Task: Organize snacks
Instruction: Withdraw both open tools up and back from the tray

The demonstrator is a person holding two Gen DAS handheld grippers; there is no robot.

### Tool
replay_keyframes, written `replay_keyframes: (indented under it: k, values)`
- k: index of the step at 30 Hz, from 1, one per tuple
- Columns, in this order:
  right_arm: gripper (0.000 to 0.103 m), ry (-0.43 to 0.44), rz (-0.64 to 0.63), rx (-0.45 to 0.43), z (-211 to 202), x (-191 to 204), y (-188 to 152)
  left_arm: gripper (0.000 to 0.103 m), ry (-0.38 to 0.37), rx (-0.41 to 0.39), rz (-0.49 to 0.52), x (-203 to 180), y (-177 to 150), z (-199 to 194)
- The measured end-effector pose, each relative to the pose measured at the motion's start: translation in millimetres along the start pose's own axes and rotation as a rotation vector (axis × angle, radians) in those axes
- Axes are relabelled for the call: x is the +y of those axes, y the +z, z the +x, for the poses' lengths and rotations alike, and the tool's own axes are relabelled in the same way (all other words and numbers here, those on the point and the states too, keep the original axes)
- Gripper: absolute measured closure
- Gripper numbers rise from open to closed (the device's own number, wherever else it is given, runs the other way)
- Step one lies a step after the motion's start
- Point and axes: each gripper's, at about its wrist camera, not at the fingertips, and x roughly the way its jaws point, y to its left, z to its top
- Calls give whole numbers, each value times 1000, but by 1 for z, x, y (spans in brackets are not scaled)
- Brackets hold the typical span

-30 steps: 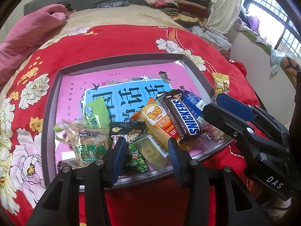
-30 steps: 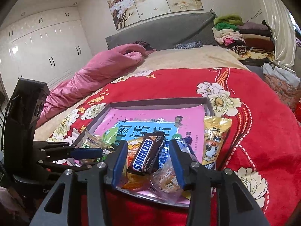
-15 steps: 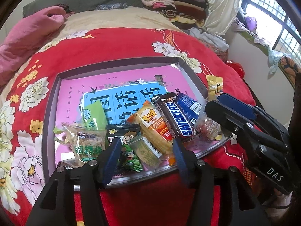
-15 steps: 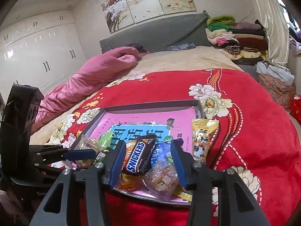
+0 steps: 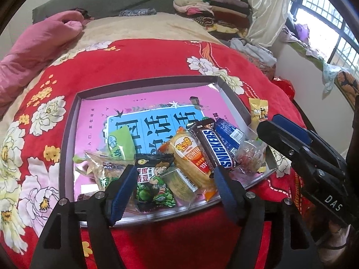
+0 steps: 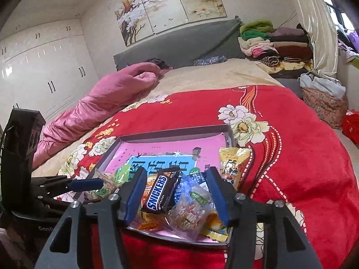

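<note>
Heaped along the near edge of a shallow grey cardboard box lid [image 5: 67, 139] lined with a pink and blue printed sheet: a brown Snickers bar [image 5: 214, 148] lying at about 1 o'clock from the left gripper [image 5: 172, 182], touching an orange-wrapped cake roll [image 5: 190, 159] on its 9 o'clock side and a blue foil wafer pack [image 5: 228, 134] on its 3 o'clock side. At 3 o'clock of the blue pack, a clear crinkly bag of reddish sweets [image 5: 250, 155], near the lid's corner. Below the cake roll, a small clear-wrapped green pastry [image 5: 179, 181] and a black packet of green peas with a cartoon boy [image 5: 154, 181]; further toward 9 o'clock, a clear bag of pale biscuits [image 5: 105, 168] and a light green sachet [image 5: 121, 143]. Outside the lid at 2 o'clock, a yellow snack packet [image 5: 259, 112] on the red floral blanket [image 5: 134, 62]. Left gripper released, blue-padded jaws just widened, the pea packet and pastry lying between them unpressed. Right gripper [image 6: 177, 194] also released, jaws just spread further, framing the Snickers bar and the clear sweet bag without pressing either. Beyond, at 12 o'clock, a pink quilt [image 6: 107, 103], a grey headboard [image 6: 179, 44] and a stack of folded clothes [image 6: 273, 44].
</note>
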Motion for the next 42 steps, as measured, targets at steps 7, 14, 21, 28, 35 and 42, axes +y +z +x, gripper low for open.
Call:
replay_keyframes:
  k: [7, 14, 21, 28, 35, 42]
  values:
    - [41, -31, -1, -31, -9, 1, 0, 25, 1, -20, -5, 4, -2, -9]
    - [31, -65, -6, -80, -27, 8, -1, 23, 25, -55, -4, 6, -6, -25]
    - [20, -90, 44, -61, -45, 19, -8, 22, 66, -81, -20, 14, -19, -44]
    - [17, -150, 54, 11, -52, 31, -27, 22, 100, -75, -15, 22, -38, -60]
    - [12, -175, 21, 43, -66, 46, -43, 22, 111, -62, -52, 30, -59, -72]
    - [7, -197, -19, 69, -82, 57, -62, 22, 123, -70, -91, 34, -84, -89]
